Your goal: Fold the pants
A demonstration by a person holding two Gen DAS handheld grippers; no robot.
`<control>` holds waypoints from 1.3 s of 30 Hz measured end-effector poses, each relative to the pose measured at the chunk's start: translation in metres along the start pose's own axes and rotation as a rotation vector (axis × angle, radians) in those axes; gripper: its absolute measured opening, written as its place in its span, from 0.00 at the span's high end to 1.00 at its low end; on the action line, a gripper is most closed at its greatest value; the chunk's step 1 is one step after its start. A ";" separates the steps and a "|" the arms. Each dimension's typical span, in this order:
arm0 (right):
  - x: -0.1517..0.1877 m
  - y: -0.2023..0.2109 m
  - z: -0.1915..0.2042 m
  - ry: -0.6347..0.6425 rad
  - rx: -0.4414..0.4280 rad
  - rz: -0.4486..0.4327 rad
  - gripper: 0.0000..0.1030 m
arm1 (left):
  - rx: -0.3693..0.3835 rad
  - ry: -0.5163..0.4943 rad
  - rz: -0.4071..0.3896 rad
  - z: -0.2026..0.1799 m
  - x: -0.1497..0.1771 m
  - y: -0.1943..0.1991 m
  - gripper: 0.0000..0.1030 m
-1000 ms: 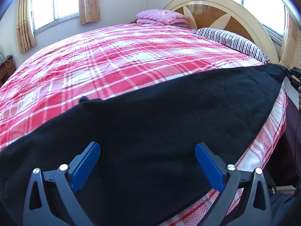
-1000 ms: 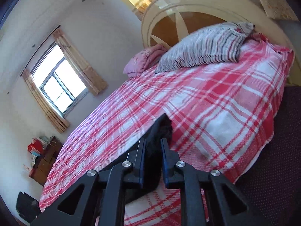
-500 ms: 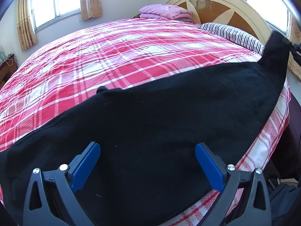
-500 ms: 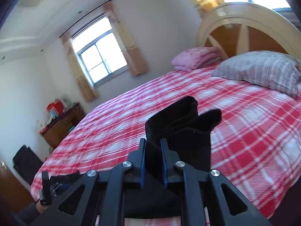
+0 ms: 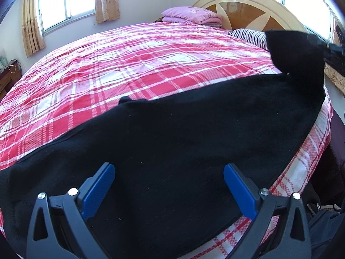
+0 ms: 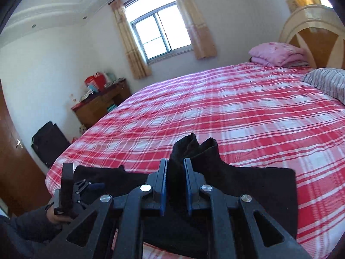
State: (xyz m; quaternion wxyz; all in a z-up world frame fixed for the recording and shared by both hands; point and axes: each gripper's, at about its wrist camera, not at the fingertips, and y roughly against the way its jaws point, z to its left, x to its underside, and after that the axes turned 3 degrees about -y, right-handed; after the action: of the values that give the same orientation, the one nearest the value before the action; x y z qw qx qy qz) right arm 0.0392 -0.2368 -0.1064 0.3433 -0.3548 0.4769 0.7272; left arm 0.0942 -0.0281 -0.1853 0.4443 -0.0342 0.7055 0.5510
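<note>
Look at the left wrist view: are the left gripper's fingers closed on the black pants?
No, the left gripper has its blue fingers spread wide apart above the black pants, gripping nothing.

We see a bed under a red and white plaid cover (image 5: 133, 64), with a folded pink blanket (image 5: 192, 17) and a striped pillow (image 5: 248, 35) near the cream and wood headboard (image 5: 254, 10). A curtained window (image 6: 159, 34) sits in the far wall, and a cluttered wooden cabinet (image 6: 101, 105) stands beside a dark bag (image 6: 49, 142).
</note>
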 end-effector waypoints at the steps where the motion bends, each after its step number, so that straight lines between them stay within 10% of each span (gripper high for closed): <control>1: 0.003 -0.005 0.003 0.008 -0.004 0.011 0.86 | 0.000 0.002 0.000 0.000 0.000 0.000 0.00; 12: 0.057 -0.063 0.026 0.176 0.016 0.262 0.85 | 0.066 -0.007 -0.029 -0.013 -0.014 0.010 0.00; 18: 0.070 -0.065 0.015 0.179 -0.005 0.346 0.52 | 0.246 -0.002 -0.009 -0.041 -0.045 -0.006 0.00; 22: 0.069 -0.042 0.008 0.182 -0.024 0.318 0.52 | 0.323 -0.011 0.014 -0.065 -0.057 -0.021 0.00; 35: 0.077 -0.062 0.026 0.228 0.038 0.318 0.52 | 0.222 0.067 -0.013 -0.048 -0.054 -0.028 0.00; 39: 0.085 -0.070 0.028 0.275 0.121 0.334 0.91 | 0.243 0.109 -0.023 -0.040 -0.051 -0.026 0.00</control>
State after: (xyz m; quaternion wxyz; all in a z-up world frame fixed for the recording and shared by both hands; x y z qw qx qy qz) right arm 0.0492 -0.1747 -0.2016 0.1708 -0.3454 0.6140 0.6888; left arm 0.1155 -0.0930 -0.1708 0.4124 -0.0184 0.7897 0.4538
